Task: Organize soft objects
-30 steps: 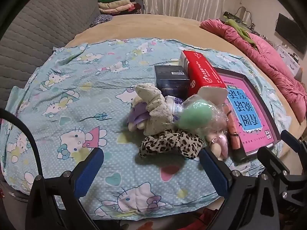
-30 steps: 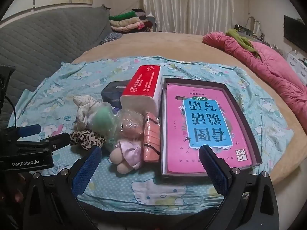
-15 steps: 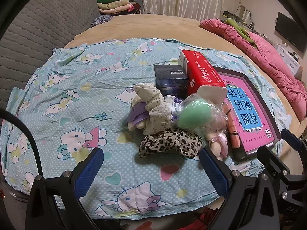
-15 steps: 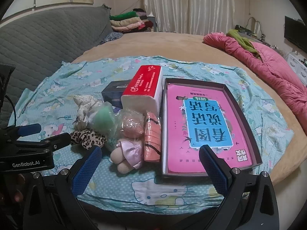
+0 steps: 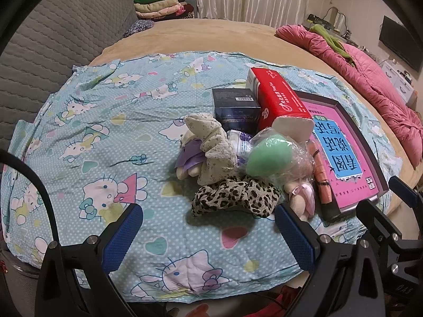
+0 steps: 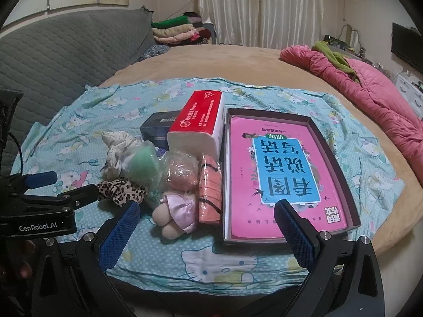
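Observation:
A heap of soft things lies on the Hello Kitty cloth (image 5: 105,137): a leopard-print scrunchie (image 5: 235,196), a cream speckled scrunchie (image 5: 211,142), a bagged green puff (image 5: 269,155), a small doll in a lilac dress (image 6: 177,211) and a folded orange cloth (image 6: 210,187). My left gripper (image 5: 208,235) stands open just in front of the leopard scrunchie, holding nothing. My right gripper (image 6: 206,232) is open too, hovering near the doll and the front of the dark tray (image 6: 354,203) with the pink book (image 6: 280,174). The left gripper (image 6: 63,192) shows at the left of the right wrist view.
A red tissue pack (image 5: 277,100) and a dark blue box (image 5: 235,105) stand behind the heap. A pink quilt (image 6: 370,89) lies at the right, a grey quilted sofa back (image 5: 53,42) at the left, folded clothes (image 6: 174,31) far back. The bed edge runs just below both grippers.
Both grippers have drifted very slightly; the scene sits a touch differently in each view. Nothing was grasped or moved, and both stay open.

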